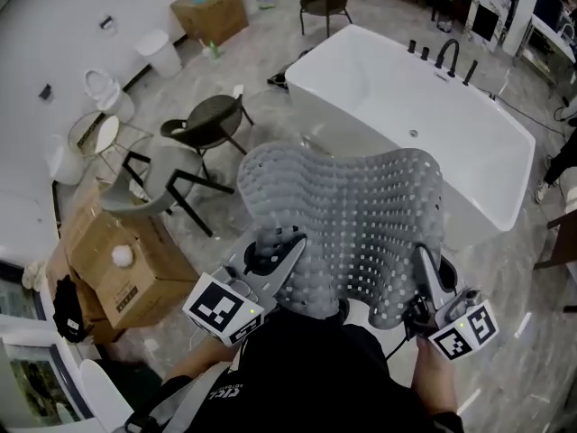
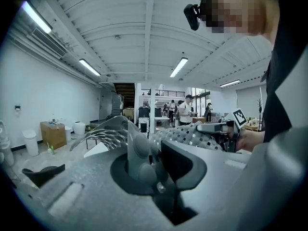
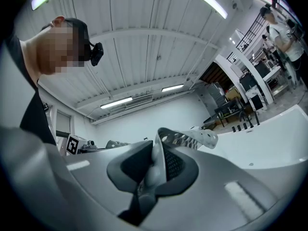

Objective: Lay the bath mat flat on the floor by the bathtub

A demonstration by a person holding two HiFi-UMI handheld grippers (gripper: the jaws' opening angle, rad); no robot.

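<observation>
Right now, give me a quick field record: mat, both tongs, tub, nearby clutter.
bath mat: grey, perforated, held up in the air, spread between both tongs, not yet on the floor
left tongs: shut on the mat's near left edge
right tongs: shut on the mat's near right edge
bathtub: white, freestanding, just beyond the mat
clutter: dark chair, grey chair, cardboard box, all to the left

No legible text or numbers, white print on the person's dark shirt [image 1: 222, 391] too blurred to read
</observation>
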